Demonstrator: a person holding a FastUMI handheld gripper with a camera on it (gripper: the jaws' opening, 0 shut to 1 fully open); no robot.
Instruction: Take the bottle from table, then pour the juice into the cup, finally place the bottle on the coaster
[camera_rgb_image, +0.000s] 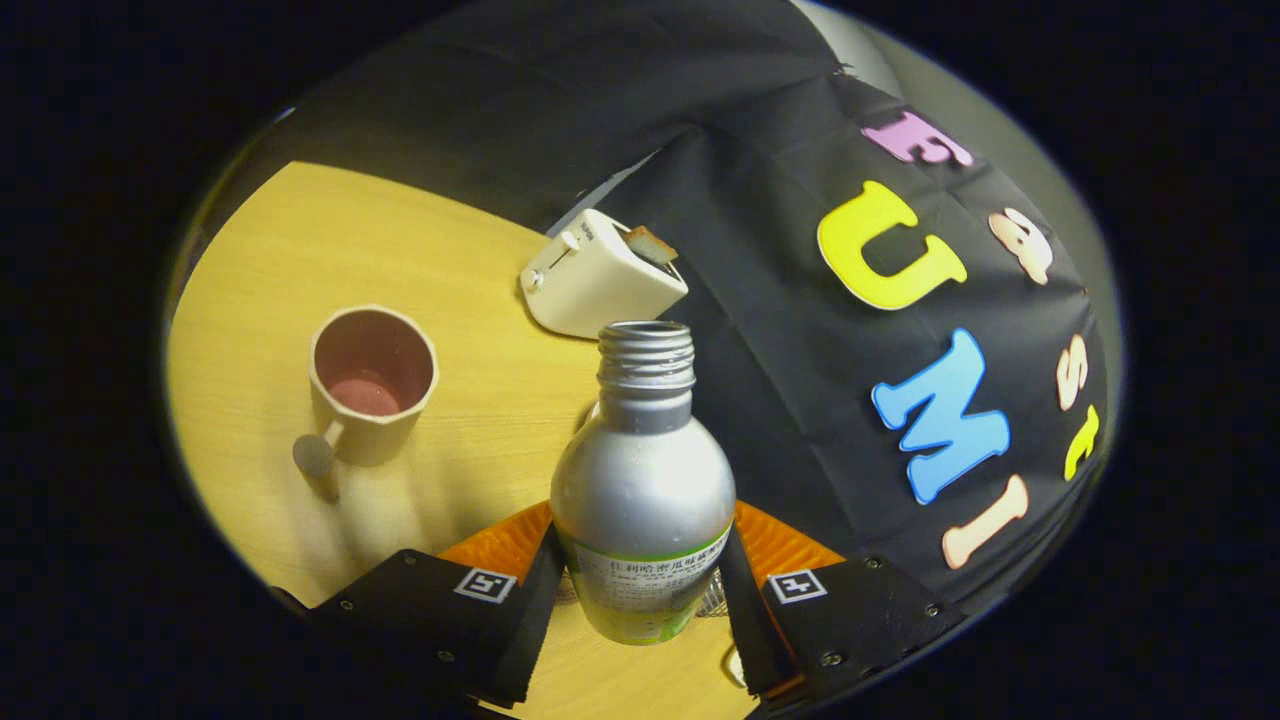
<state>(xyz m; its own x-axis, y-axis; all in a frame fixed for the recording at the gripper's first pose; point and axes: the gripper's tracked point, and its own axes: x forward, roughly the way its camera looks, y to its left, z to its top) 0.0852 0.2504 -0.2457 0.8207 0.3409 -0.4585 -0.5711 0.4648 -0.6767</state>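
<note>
The gripper (640, 590) is clamped on the bottle (642, 480), one finger pressed to each side of its lower body; the bottle's base hangs between the fingers, and whether it touches anything underneath cannot be told. The bottle is silvery metal with a threaded, uncapped neck, and its label is partly covered by the fingers; whether any juice is inside cannot be made out. Behind the bottle and the fingers an orange ribbed coaster (500, 545) shows as two curved pieces, its middle hidden by the bottle. Beyond the fingers on the left, well apart from the bottle, the cup (372, 395) stands on the wooden table (300, 260), its knobbed handle toward the gripper; something pinkish lies at its bottom, too dim to say whether it is liquid. Past the bottle's neck a white toaster (598, 275) sits at the table's far edge against the black cloth wall (780, 330), with a brown slice (650, 245) poking from its slot.
</note>
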